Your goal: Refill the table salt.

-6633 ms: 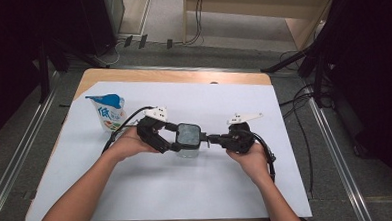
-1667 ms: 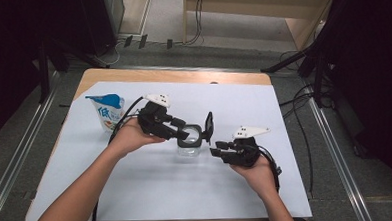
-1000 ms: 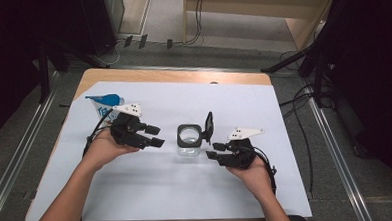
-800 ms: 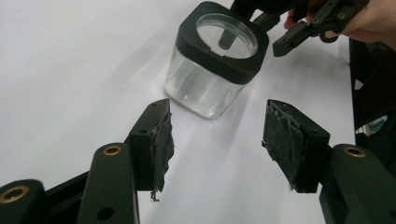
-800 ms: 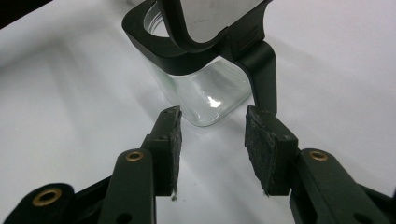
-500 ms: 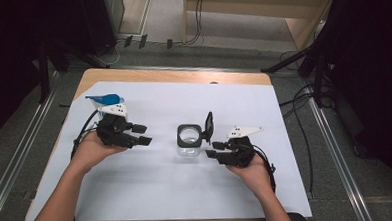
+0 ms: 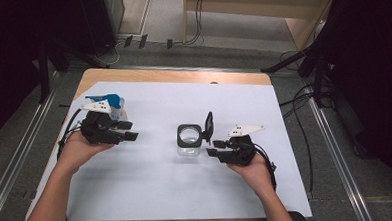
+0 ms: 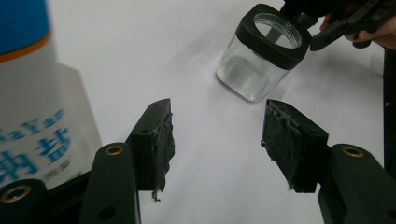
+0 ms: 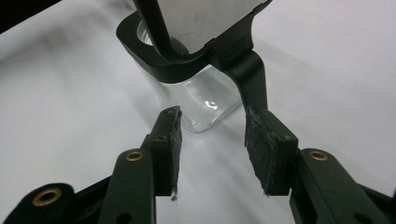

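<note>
Two grippers, fingers apart and empty: the left gripper (image 7: 130,131) beside the salt bag (image 7: 114,105); the right gripper (image 7: 214,147) near the open glass jar (image 7: 189,141).

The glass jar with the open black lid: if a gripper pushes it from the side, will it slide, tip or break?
The glass jar looks squat with a flat base, so it would probably slide on the white sheet rather than tip. Its raised lid may add some lean to that side. Clear smooth walls suggest a slippery, breakable grip.
</note>
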Available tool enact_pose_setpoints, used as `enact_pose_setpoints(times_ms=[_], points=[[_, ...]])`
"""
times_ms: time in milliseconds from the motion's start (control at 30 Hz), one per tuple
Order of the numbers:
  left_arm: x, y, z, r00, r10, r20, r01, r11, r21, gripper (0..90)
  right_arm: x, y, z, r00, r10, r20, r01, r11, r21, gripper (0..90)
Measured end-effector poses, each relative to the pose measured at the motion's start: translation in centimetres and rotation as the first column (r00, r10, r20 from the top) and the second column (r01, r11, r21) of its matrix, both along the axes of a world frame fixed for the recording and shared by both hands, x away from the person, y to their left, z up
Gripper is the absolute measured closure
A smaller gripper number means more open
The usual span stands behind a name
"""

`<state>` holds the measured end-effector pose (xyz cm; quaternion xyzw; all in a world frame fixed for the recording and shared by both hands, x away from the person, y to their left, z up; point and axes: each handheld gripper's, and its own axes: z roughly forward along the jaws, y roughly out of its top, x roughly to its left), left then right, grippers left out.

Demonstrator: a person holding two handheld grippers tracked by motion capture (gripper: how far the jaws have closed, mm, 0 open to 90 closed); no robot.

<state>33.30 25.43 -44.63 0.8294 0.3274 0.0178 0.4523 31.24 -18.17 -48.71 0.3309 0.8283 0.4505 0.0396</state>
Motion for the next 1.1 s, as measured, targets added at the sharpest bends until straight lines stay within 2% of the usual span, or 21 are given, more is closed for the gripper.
enact_pose_setpoints(times_ms=[100, 233, 367, 700, 767, 833, 1100], points=[[-0.1, 0.8, 0.0, 0.9997, 0.026, 0.003, -0.026, 0.9995, 0.017, 44.1, 0.1, -0.4, 0.1, 0.9999, -0.010, 0.010, 0.010, 1.000, 0.007, 57.3], [-0.2, 2.3, 0.1, 0.9980, 0.062, 0.004, -0.062, 0.9980, -0.012, 44.0, 0.4, -0.5, 0.1, 0.9999, -0.017, 0.003, 0.017, 1.000, 0.008, 57.3], [-0.5, 3.6, 0.2, 0.9946, 0.103, 0.009, -0.103, 0.9946, -0.007, 44.0, 0.5, -0.5, 0.1, 0.9999, -0.013, 0.005, 0.013, 1.000, 0.003, 57.3], [-0.9, 6.9, 0.3, 0.9874, 0.158, 0.012, -0.157, 0.9874, -0.016, 42.6, 0.6, -0.4, 0.1, 0.9999, -0.015, 0.007, 0.015, 1.000, 0.002, 57.3], [-1.0, 7.4, 0.2, 0.9854, 0.169, 0.020, -0.168, 0.9855, -0.020, 40.2, 0.6, -0.5, 0.1, 0.9999, -0.015, 0.008, 0.015, 1.000, 0.002, 57.3], [-1.0, 7.8, 0.2, 0.9832, 0.179, 0.035, -0.179, 0.9838, -0.006, 36.4, 0.6, -0.4, 0.1, 0.9999, -0.015, 0.005, 0.015, 1.000, 0.001, 57.3], [-0.7, 9.4, 0.0, 0.9763, 0.216, 0.013, -0.215, 0.9760, -0.033, 26.8, 0.7, -0.5, 0.1, 0.9998, -0.016, 0.008, 0.016, 1.000, 0.000, 57.3]])
